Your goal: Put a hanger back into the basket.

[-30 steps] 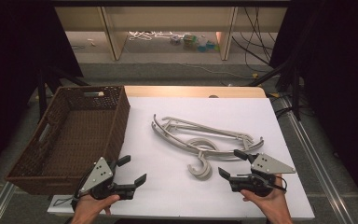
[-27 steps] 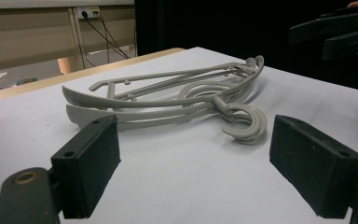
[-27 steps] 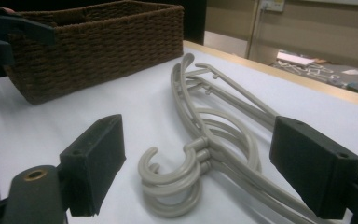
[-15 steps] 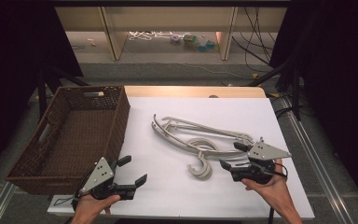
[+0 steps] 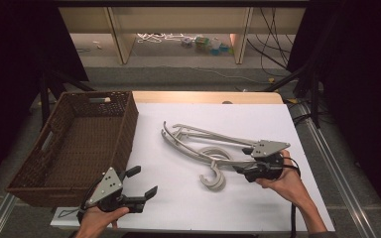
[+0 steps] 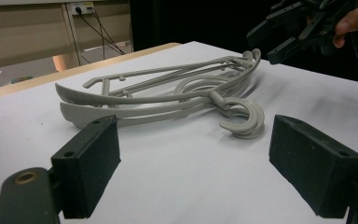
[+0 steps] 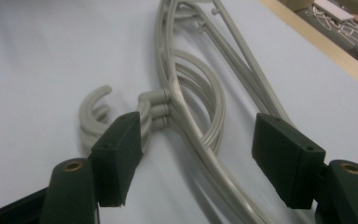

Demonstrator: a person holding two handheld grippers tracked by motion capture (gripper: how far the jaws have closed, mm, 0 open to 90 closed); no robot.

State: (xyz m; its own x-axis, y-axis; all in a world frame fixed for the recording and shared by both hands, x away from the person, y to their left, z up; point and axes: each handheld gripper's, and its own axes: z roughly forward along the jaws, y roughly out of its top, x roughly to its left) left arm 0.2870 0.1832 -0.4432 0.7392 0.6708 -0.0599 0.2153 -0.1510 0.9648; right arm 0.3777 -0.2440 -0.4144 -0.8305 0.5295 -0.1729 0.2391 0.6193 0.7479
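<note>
Reaching in from the near right edge of the white tabletop (image 5: 218, 208), the right gripper (image 5: 245, 170) has brought its two black jaws astride the right end of a stack of pale grey plastic clothes hangers (image 5: 198, 144). The jaws have just been closing, yet the right gripper view shows them well apart, the hanger arms and the necks of the curled hooks (image 7: 98, 112) lying between the pads untouched. That straddle looks chosen so that one squeeze would catch all the nested hangers together, near the hooks where they bunch.

The hangers lie flat in the middle of the table, pressed into one bundle, hooks curling toward the person. To their left stands a dark brown woven wicker basket (image 5: 124, 124), apart from them, probably where they are meant to go.

The left gripper (image 5: 141, 186) hovers near the table's front edge beside the basket's near corner, jaws spread wide and holding nothing, pointed at the hangers as if waiting to steady the far end.
</note>
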